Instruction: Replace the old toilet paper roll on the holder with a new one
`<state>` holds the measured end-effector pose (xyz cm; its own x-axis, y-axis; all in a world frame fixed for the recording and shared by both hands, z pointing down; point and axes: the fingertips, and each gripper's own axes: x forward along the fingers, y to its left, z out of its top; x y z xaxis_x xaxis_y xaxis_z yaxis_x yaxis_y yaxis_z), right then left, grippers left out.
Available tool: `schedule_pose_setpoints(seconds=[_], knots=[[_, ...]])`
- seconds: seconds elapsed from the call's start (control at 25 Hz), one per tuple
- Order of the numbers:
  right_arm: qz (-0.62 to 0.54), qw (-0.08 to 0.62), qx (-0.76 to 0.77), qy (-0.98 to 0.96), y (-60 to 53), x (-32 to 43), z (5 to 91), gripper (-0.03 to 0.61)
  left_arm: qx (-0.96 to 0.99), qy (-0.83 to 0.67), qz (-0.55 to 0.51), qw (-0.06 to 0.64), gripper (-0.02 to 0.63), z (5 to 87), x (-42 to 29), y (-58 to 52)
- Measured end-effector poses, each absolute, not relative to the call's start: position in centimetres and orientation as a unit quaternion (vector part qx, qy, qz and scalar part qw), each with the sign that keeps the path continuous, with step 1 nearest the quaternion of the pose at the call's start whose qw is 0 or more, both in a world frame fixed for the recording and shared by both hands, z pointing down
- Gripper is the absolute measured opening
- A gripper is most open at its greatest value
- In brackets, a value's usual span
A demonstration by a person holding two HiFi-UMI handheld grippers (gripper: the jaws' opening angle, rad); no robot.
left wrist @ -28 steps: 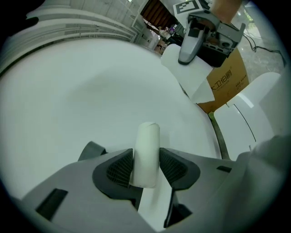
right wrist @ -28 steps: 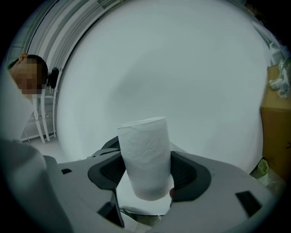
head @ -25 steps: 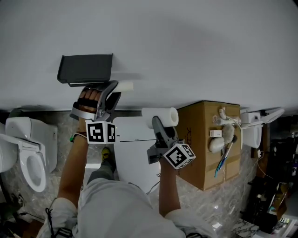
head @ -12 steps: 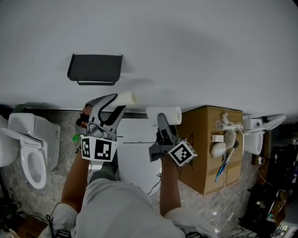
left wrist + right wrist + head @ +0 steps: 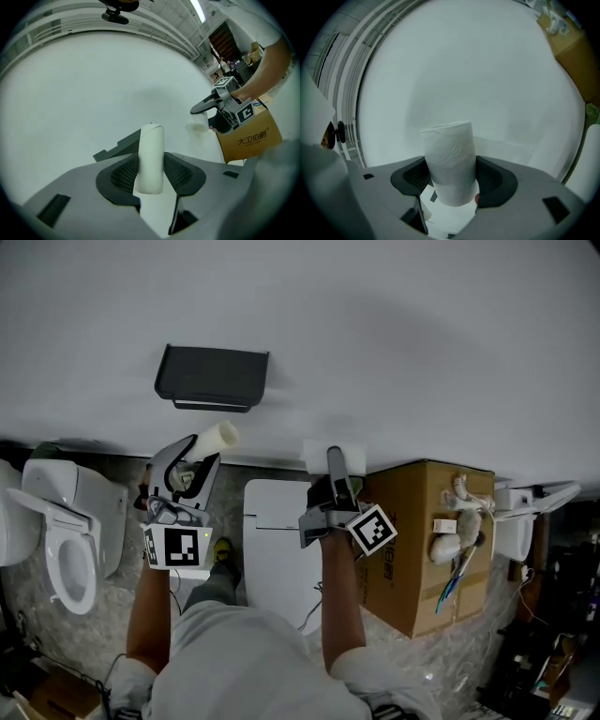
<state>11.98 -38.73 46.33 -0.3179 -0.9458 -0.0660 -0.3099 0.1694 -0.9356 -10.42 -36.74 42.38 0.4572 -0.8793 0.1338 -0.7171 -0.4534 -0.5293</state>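
The black wall holder [image 5: 212, 377] hangs empty on the white wall; its edge shows in the left gripper view too [image 5: 117, 145]. Below it my left gripper [image 5: 200, 450] is shut on the old roll [image 5: 215, 437], a thin, nearly bare tube. It stands upright between the pads [image 5: 150, 157]. To the right my right gripper [image 5: 335, 461] is shut on the new roll [image 5: 319, 455], a thick white one. The new roll fills the jaws in the right gripper view [image 5: 451, 161]. In the left gripper view the right gripper [image 5: 220, 105] shows at the right, apart from the holder.
A toilet [image 5: 58, 540] stands at the left. A white cistern lid [image 5: 281, 549] lies below the grippers. A cardboard box [image 5: 422, 540] at the right carries white pipe fittings [image 5: 455, 521]. Clutter fills the floor at the far right.
My left gripper has drawn back and down from the holder with the old roll and has rolled. The right gripper has rolled too, and has shifted slightly with the new roll.
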Motion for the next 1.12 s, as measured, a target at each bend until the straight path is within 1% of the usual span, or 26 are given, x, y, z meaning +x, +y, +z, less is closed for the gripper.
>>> schedule_pose_setpoints(seconds=[0.24,0.36,0.52,0.64,0.84,1.04,1.12], knots=[[-0.468,0.402,-0.433,0.657,-41.4,10.0,46.3,0.305,-0.813,0.499,-0.219,0.204,0.198,42.9,-13.6,-36.7],[-0.473,0.408,-0.417,0.660,-42.8,8.1,46.1,0.305,-0.807,0.517,-0.216,0.188,0.198,43.5,-15.7,-36.6],[-0.485,0.414,-0.402,0.657,-44.4,6.2,46.2,0.305,-0.793,0.522,-0.240,0.200,0.198,43.4,-17.6,-36.9],[-0.490,0.420,-0.394,0.654,-45.3,5.1,46.3,0.304,-0.791,0.533,-0.236,0.186,0.198,44.0,-18.6,-36.7],[-0.497,0.425,-0.378,0.655,-46.6,2.8,45.9,0.302,-0.784,0.523,-0.263,0.206,0.198,43.8,-20.0,-36.8],[-0.500,0.427,-0.368,0.657,-46.7,1.2,45.2,0.299,-0.785,0.530,-0.254,0.195,0.196,44.0,-21.1,-36.9],[-0.498,0.428,-0.369,0.658,-46.8,0.7,45.3,0.299,-0.783,0.529,-0.259,0.201,0.197,43.9,-21.5,-37.2]])
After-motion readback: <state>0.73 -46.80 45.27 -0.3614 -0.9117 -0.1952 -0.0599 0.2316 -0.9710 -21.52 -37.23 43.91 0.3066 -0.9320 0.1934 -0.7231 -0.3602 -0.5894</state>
